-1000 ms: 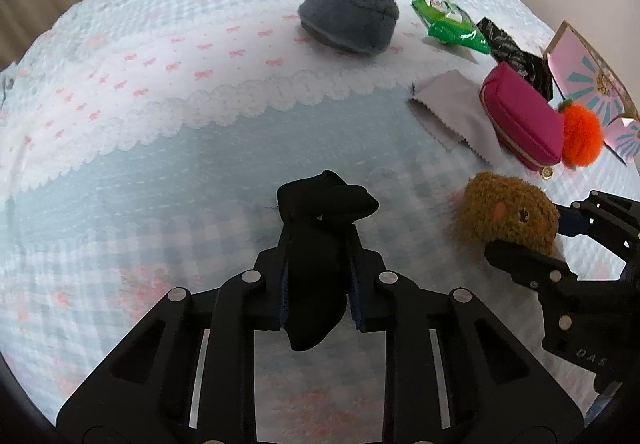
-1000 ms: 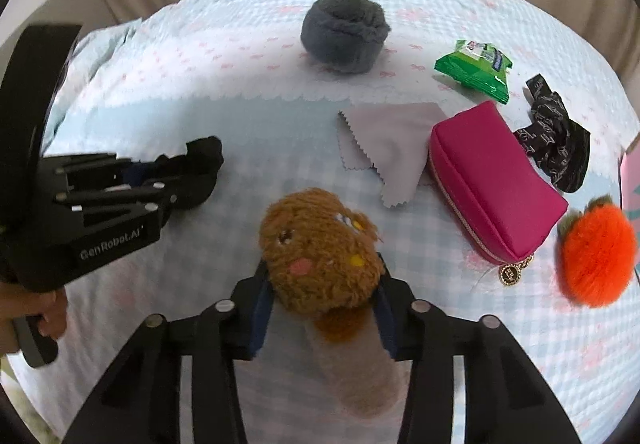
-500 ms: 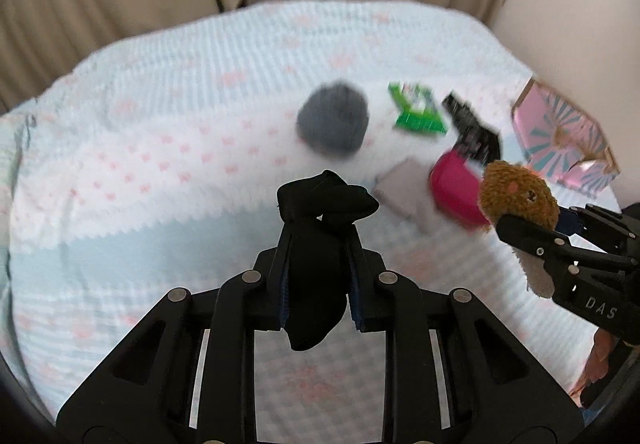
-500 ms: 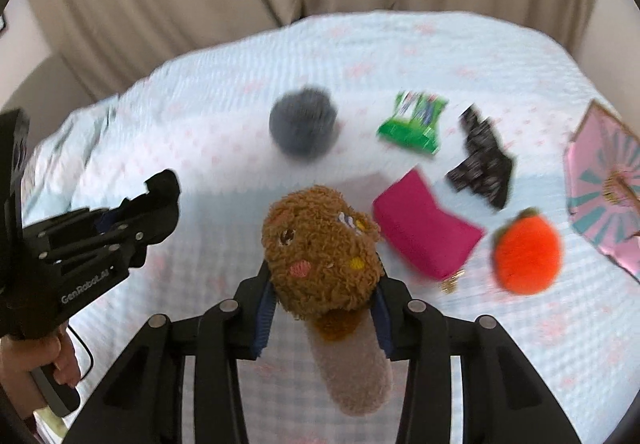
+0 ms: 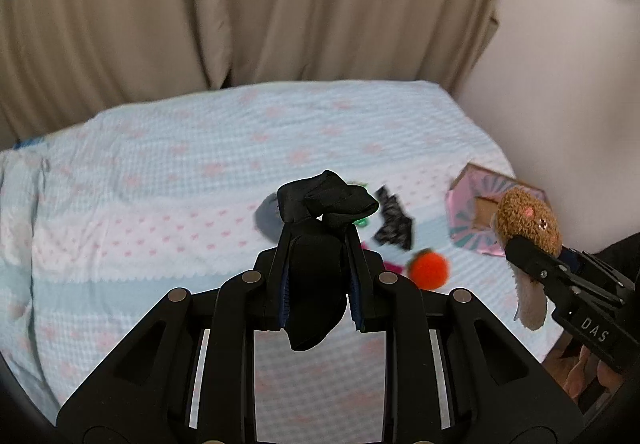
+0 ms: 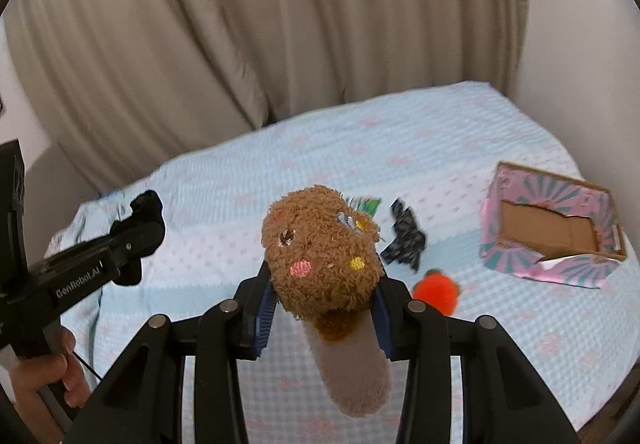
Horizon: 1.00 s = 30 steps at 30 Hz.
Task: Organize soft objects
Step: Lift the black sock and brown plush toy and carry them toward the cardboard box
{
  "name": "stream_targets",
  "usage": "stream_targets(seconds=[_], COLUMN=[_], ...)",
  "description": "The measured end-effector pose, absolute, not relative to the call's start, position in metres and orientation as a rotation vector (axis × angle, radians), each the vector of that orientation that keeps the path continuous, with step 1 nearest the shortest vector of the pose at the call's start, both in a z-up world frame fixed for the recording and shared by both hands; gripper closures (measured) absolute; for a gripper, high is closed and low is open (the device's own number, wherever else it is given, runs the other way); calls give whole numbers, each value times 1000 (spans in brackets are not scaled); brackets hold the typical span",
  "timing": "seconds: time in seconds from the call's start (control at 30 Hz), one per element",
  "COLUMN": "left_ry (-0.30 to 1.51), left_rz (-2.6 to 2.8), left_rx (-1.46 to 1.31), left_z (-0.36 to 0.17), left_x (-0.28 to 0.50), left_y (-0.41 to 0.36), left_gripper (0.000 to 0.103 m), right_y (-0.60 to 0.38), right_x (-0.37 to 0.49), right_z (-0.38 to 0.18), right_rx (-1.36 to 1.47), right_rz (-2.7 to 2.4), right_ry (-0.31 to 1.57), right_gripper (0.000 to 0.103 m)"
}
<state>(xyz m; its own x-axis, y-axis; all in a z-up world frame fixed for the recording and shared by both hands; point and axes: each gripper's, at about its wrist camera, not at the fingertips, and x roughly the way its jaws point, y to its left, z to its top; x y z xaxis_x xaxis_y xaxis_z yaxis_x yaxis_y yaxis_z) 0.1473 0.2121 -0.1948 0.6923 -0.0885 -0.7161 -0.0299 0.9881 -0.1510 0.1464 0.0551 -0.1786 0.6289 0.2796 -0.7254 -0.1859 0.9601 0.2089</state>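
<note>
my left gripper (image 5: pixel 318 244) is clamping tight on a black sock (image 5: pixel 320 228), its bunched end poking up past the fingertips and the rest hanging down between the jaws. my right gripper (image 6: pixel 322 298) is squeezing a brown plush toy (image 6: pixel 320 248) just under its embroidered face, with the pale fuzzy tail dangling toward the camera. both are hovering above the bed (image 6: pixel 460 147), which is wearing a light blue cover with pink spots. down on the cover an orange pom-pom (image 6: pixel 436 290) is sitting near a black patterned cloth (image 6: pixel 404 240), with a green packet (image 6: pixel 366 203) peeking out behind the plush. a pink and teal cardboard box (image 6: pixel 552 230) is lying open toward the right edge. beige curtains (image 6: pixel 240 23) are hanging behind.
</note>
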Motion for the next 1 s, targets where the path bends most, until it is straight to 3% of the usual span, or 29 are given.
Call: stream_targets(seconds=[0.23,0.47,1.0], left_ry=[766,781,967], left_rz=[-109,-175,-167], left_rx=[-89,-58,-90], left_z=[-153,-147,-227], left_x=[164,186,304], left_y=[137,31,-184], left_gripper=[83,83,83], right_y=[-7,-102,-294], right_x=[141,148,235], right_z=[-130,-112,-146], right_rx=[168,188,59], right_rz=[191,108,163], right_ry=[770,739,872], right_gripper=[65,65,65])
